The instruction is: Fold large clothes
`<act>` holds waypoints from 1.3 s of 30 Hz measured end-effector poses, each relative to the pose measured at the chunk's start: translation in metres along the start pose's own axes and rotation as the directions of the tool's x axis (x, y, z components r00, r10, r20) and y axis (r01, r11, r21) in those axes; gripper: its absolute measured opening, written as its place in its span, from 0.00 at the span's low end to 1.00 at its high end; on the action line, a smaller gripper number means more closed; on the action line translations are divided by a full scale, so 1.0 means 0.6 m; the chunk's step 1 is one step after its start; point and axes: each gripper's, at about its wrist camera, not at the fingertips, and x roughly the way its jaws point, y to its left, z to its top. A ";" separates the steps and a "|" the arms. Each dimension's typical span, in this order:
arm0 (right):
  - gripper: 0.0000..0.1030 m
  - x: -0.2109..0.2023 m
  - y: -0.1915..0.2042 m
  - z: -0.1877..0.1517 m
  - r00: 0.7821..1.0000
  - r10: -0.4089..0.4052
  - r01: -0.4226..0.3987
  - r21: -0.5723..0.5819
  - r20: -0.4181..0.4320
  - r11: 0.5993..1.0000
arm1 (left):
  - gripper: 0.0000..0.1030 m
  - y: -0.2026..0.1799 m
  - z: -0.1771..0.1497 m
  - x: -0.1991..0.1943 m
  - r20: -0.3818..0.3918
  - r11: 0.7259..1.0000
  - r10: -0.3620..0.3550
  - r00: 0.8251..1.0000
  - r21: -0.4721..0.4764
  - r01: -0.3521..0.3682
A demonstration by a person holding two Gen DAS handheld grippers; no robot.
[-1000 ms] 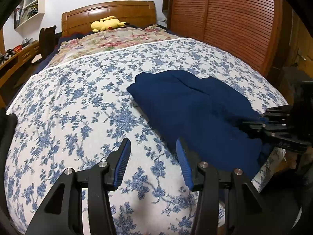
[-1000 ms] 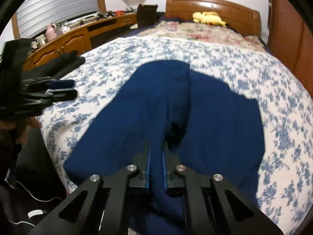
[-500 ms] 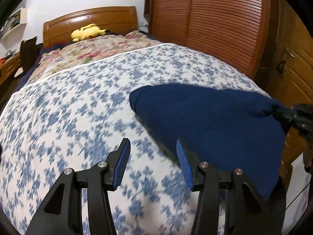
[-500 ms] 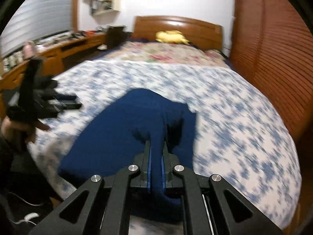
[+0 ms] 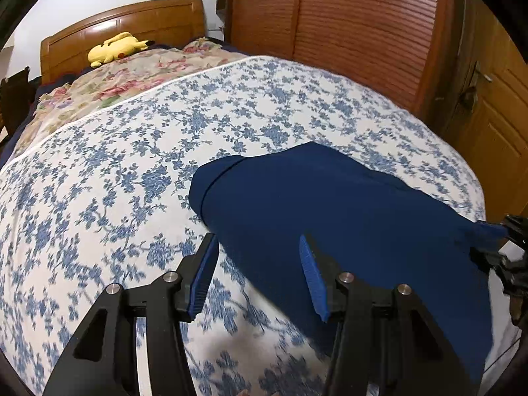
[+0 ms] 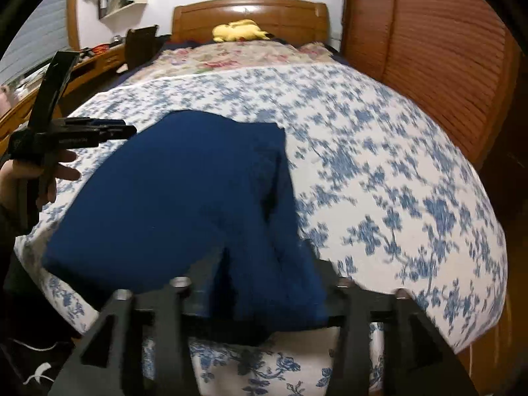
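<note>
A navy blue garment [image 5: 330, 211] lies folded on the blue-flowered bedsheet [image 5: 115, 181], near the foot corner of the bed. My left gripper [image 5: 259, 277] hovers open just over the garment's near left edge, and no cloth is pinched between its blue pads. In the right wrist view the garment [image 6: 171, 198] runs back between the jaws of my right gripper [image 6: 260, 283]. Those jaws are opening and stand wide apart, with a loose fold of cloth draped between them that hides the pads. The left gripper [image 6: 109, 132] shows there at the left, held by a hand [image 6: 62, 171].
A yellow plush toy [image 5: 115, 46] lies by the wooden headboard [image 6: 250, 10], behind a flowered blanket [image 5: 125, 79]. A louvred wooden wardrobe [image 5: 346, 33] and a door [image 5: 495, 115] line the right side. A desk [image 6: 99, 59] runs along the left. The bed edge drops off in front.
The right gripper's jaws, shut on the navy cloth before, now stand apart. Both grippers swung right toward the wardrobe side, and the garment now lies flatter near the bed's corner.
</note>
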 end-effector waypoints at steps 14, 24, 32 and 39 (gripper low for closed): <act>0.75 0.047 -0.007 -0.012 0.997 0.048 -0.045 0.055 -0.065 0.997 | 0.78 0.059 0.034 0.117 -0.080 0.999 0.024 0.997 -0.028 -0.026; 0.81 0.060 -0.024 -0.025 0.991 0.107 -0.094 0.154 -0.075 0.984 | 0.78 0.091 0.058 0.135 -0.073 0.998 0.055 0.996 -0.038 -0.058; 0.42 0.064 -0.019 -0.027 0.968 0.233 -0.209 0.208 -0.097 0.956 | 0.57 0.110 0.057 0.154 -0.083 0.993 -0.052 0.995 -0.107 0.043; 0.21 0.060 -0.023 -0.026 0.964 0.263 -0.250 0.192 -0.044 0.949 | 0.20 0.088 0.065 0.141 -0.081 0.997 -0.038 0.996 -0.067 0.032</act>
